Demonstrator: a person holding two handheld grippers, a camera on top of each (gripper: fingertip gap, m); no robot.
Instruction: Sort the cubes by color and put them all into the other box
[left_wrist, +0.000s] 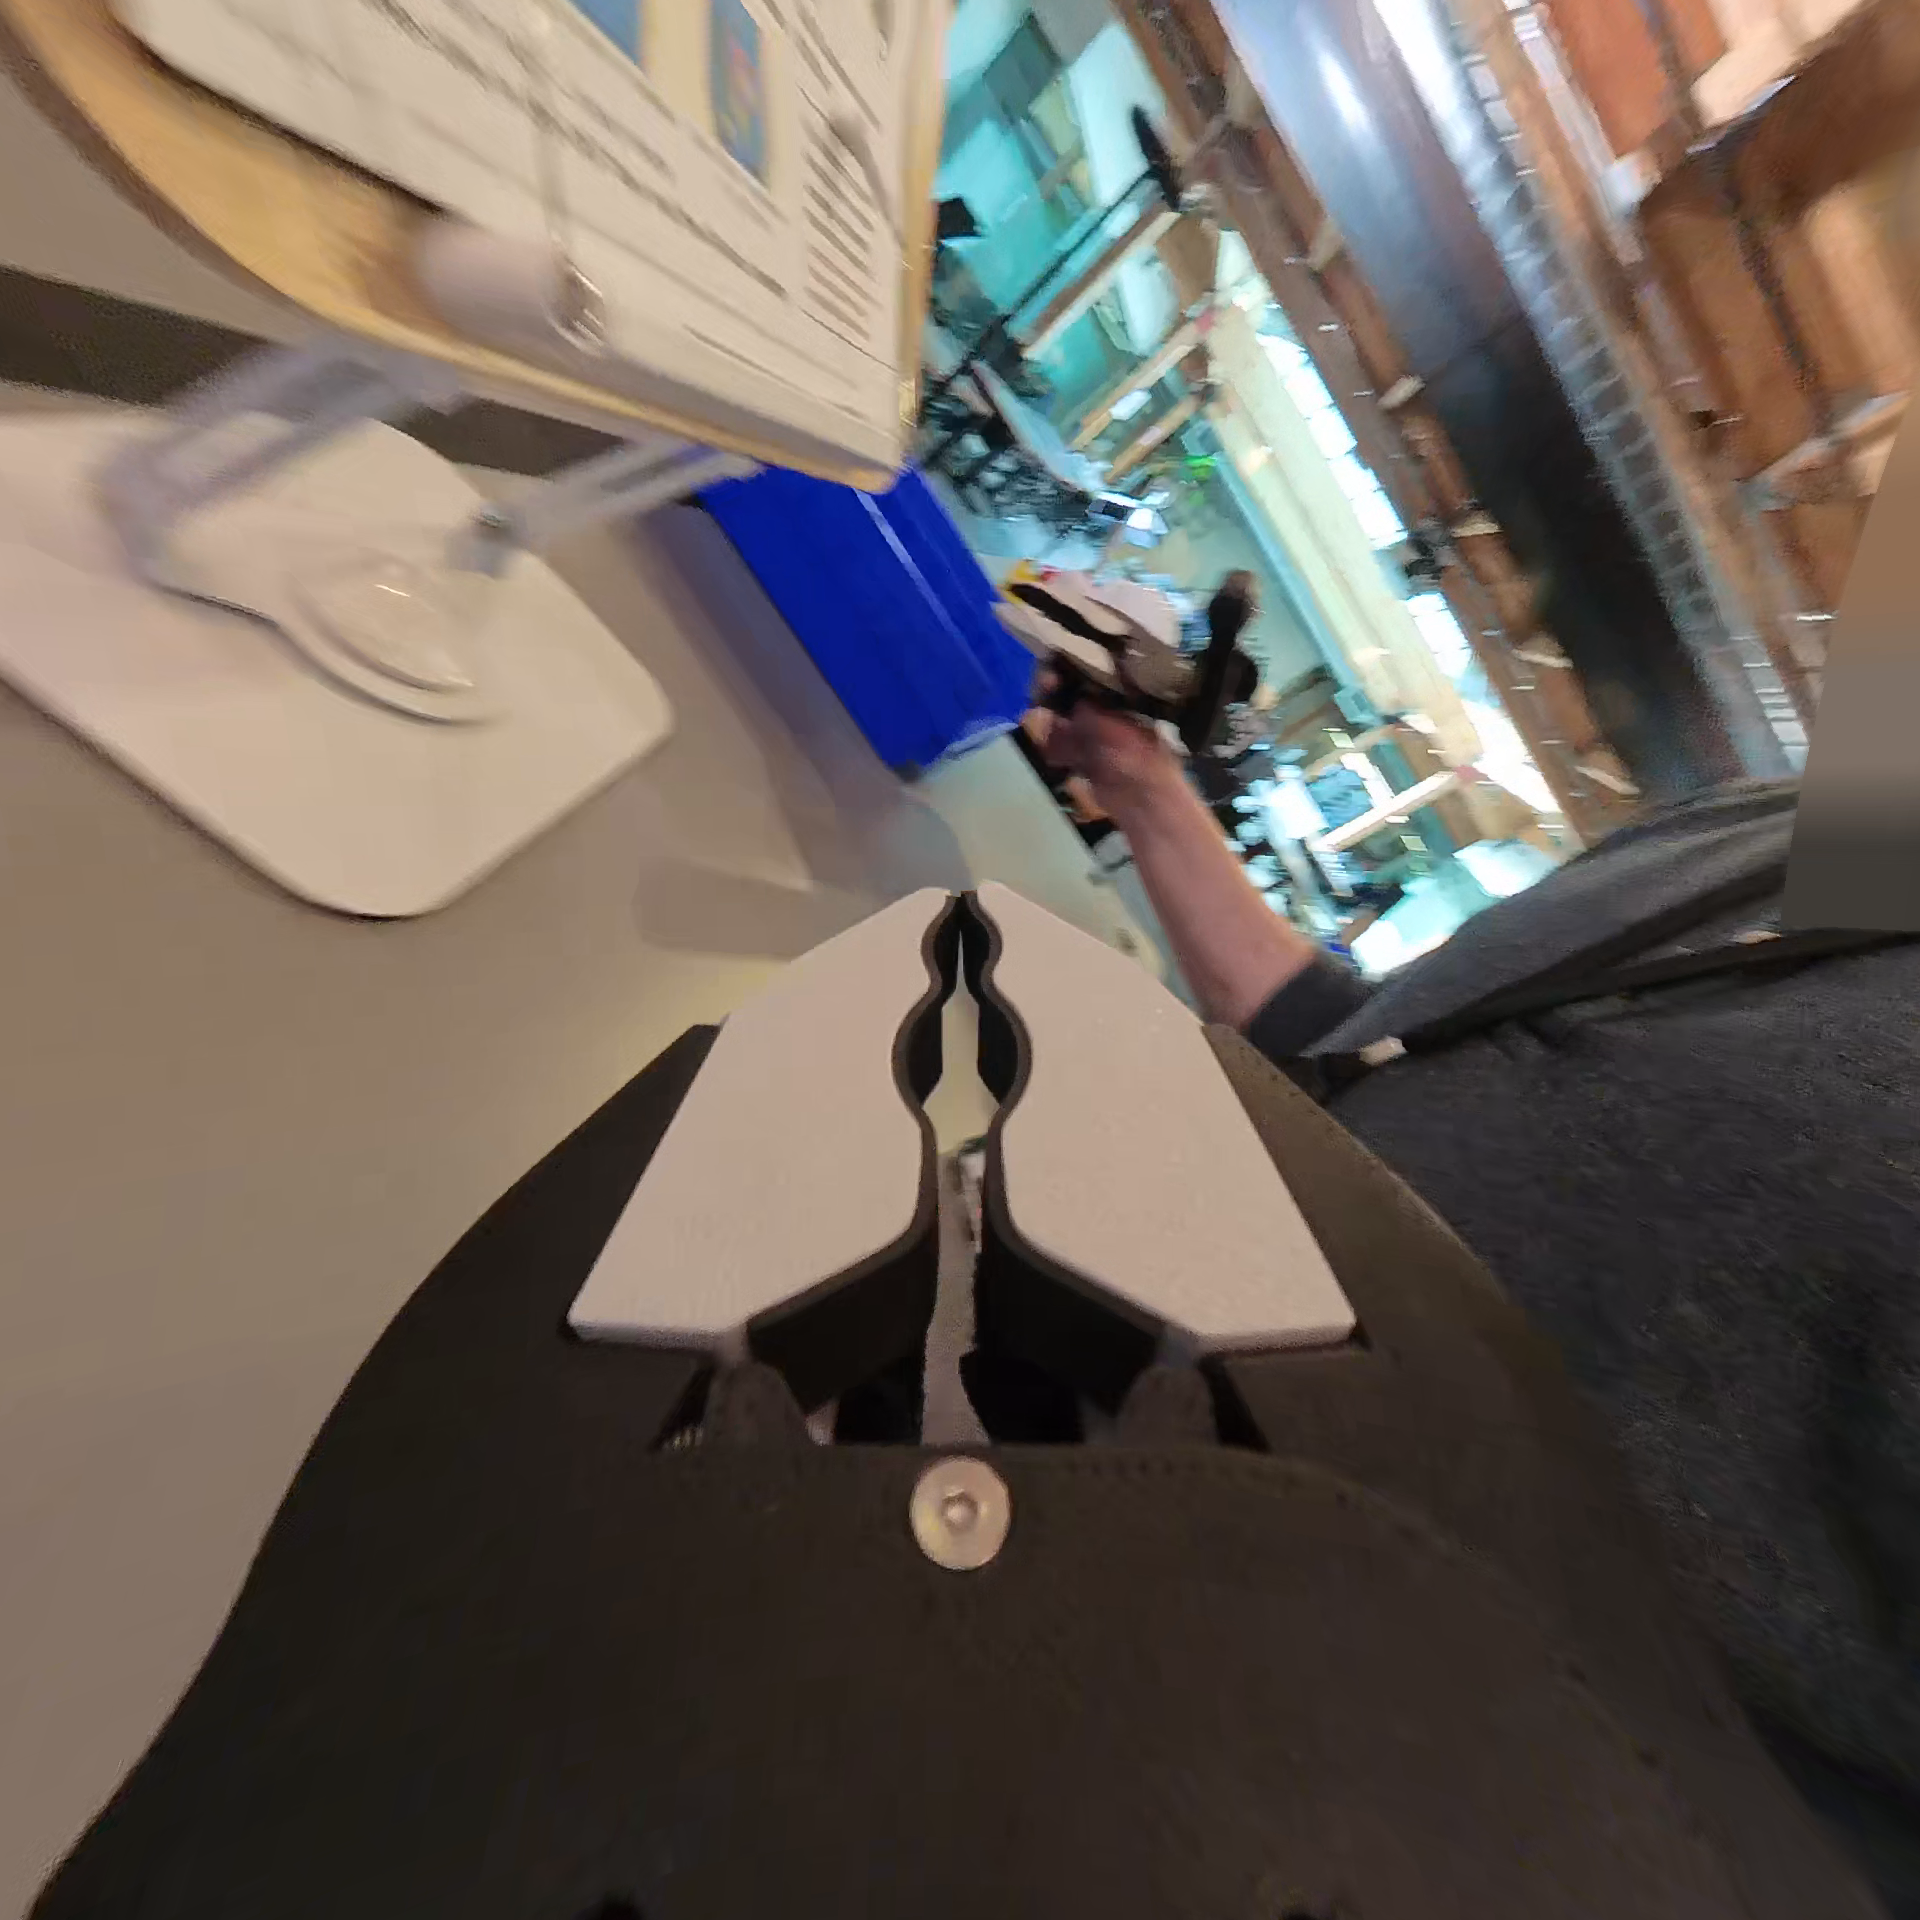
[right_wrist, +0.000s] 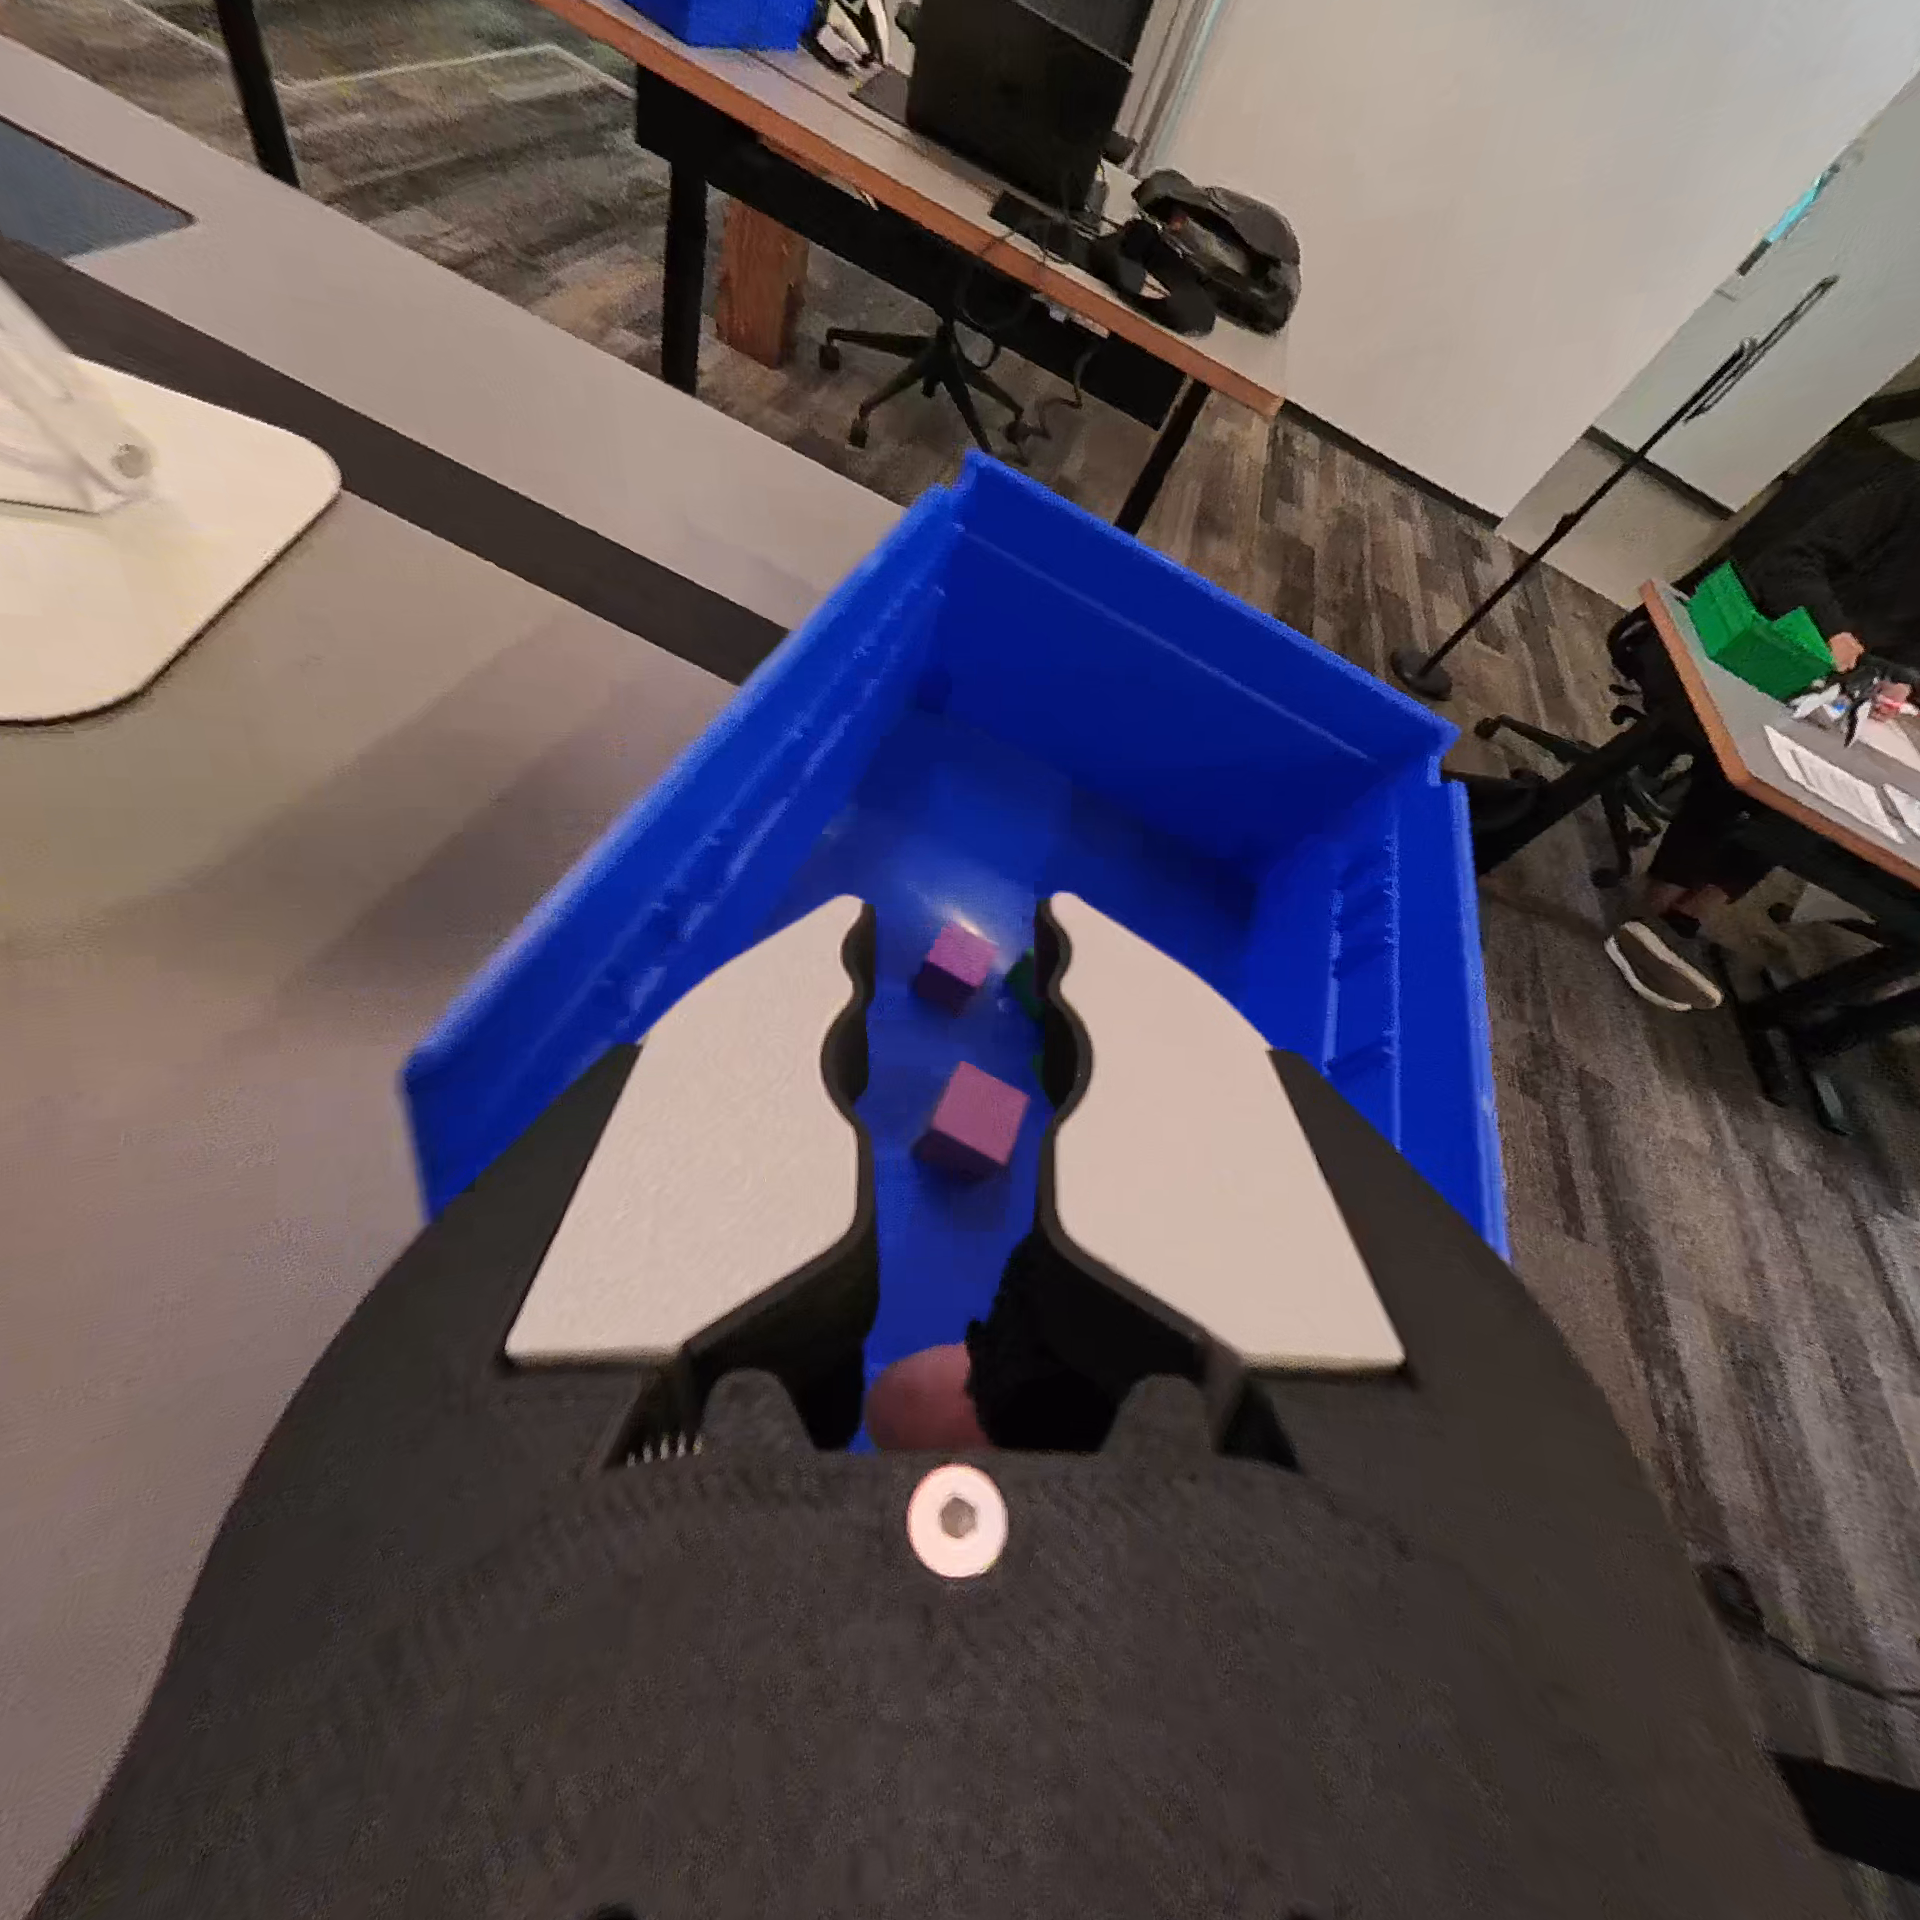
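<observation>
In the right wrist view, my right gripper (right_wrist: 951, 914) is open and hovers over a blue box (right_wrist: 1122, 665) that stands on the grey table (right_wrist: 312, 883). Two purple cubes (right_wrist: 956, 964) (right_wrist: 975, 1122) lie on the box floor, seen through the gap between the fingers with no pad touching them. A green cube (right_wrist: 1023, 977) peeks out beside the right finger. In the tilted, blurred left wrist view, my left gripper (left_wrist: 961, 904) is shut with its tips together, away from the blue box (left_wrist: 862, 613). The other gripper (left_wrist: 1101, 665) shows by the box, held in a hand.
A white stand base (right_wrist: 135, 551) sits on the table to the left; it also shows in the left wrist view (left_wrist: 312, 707), under a board of paper sheets (left_wrist: 623, 208). The box is near the table's far edge. Desks, office chairs and a green box (right_wrist: 1756, 644) lie beyond.
</observation>
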